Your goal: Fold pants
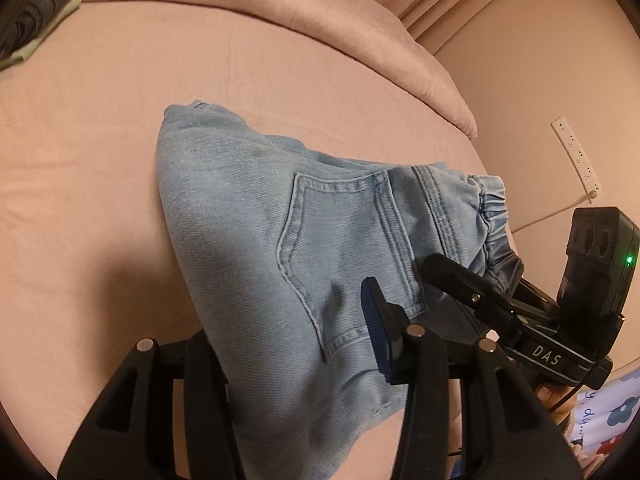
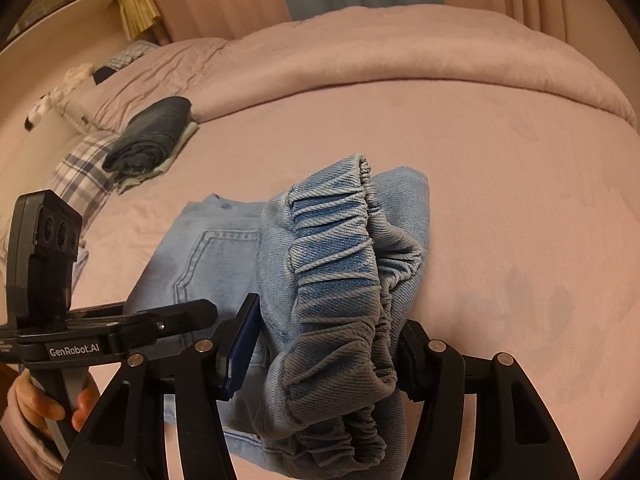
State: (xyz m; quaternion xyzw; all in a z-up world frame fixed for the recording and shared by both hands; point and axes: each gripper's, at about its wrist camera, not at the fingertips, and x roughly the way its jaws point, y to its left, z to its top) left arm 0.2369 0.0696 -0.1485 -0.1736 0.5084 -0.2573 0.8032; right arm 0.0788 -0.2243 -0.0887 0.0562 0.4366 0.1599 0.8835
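Light blue jeans (image 1: 240, 216) lie folded in a thick bundle on the pink bed sheet (image 1: 100, 140), back pocket up. My left gripper (image 1: 288, 320) is shut on the near end of the bundle; the denim fills the gap and hides its left finger. My right gripper (image 2: 328, 320) is shut on the gathered elastic waistband (image 2: 332, 248), which bunches up between its pads. In the left wrist view the right gripper (image 1: 452, 276) bites the waistband end at the right. In the right wrist view the left gripper (image 2: 200, 312) reaches in from the left, with a hand (image 2: 36, 404) on its handle.
A pile of dark folded clothes (image 2: 152, 136) sits at the far left of the bed beside a plaid pillow (image 2: 80, 172). A pink duvet (image 2: 400, 48) is rolled back along the far side. A white power strip (image 1: 576, 156) hangs on the wall at right.
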